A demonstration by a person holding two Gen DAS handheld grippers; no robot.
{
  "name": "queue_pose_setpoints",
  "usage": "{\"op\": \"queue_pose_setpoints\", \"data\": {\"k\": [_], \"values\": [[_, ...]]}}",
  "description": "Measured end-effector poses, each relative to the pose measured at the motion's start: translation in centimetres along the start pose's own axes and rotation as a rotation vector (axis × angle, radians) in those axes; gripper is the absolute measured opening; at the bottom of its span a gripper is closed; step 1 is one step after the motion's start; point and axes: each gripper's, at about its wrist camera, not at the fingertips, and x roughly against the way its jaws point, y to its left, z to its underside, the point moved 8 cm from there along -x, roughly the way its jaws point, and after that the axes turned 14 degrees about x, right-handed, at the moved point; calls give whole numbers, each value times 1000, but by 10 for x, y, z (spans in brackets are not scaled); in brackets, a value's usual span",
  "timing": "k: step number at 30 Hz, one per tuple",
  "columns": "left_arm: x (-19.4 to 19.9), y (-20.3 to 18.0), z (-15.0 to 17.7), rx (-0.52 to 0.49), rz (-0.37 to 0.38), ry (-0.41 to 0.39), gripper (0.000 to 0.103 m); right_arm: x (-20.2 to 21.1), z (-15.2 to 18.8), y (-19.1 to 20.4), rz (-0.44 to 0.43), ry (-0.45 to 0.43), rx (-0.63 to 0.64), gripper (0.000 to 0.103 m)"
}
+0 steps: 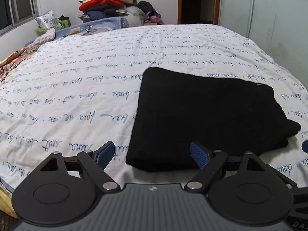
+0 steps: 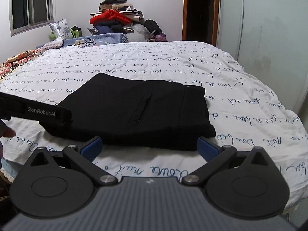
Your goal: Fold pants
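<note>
I hold two grippers over the near edge of one bed (image 1: 77, 80). My left gripper (image 1: 152, 155) has its jaws wide apart with nothing between the two blue pads (image 1: 105, 155); its right-hand pad shows in front of the near edge of the pants. My right gripper (image 2: 149, 149) also stands with its jaws wide apart, empty, just short of the cloth, with the white bedcover showing between its two pads.

There is one pair of black pants (image 2: 138, 111), folded into a flat, roughly square packet. It lies on the bedcover close to the near edge of the bed, nearer the right side than the left. Its waistband end points to the right, and one slit pocket (image 2: 141, 107) shows on top.

In the right wrist view the body of my left gripper (image 2: 36, 112) reaches in from the left edge, ending over the packet's left near corner.

At the far edge of the bed stand one pile of clothes (image 2: 115, 19) and one patterned pillow (image 2: 59, 28).
</note>
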Motion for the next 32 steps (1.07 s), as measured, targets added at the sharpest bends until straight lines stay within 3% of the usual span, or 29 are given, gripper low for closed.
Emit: {"op": "queue_pose_setpoints", "data": {"k": [25,32], "values": [[6,0,3,11,17,5,86,-2,2,8,-18,19,38,103],[1,5,6,40,30,46,86,-3,2,8,-20,20,48,103]]}}
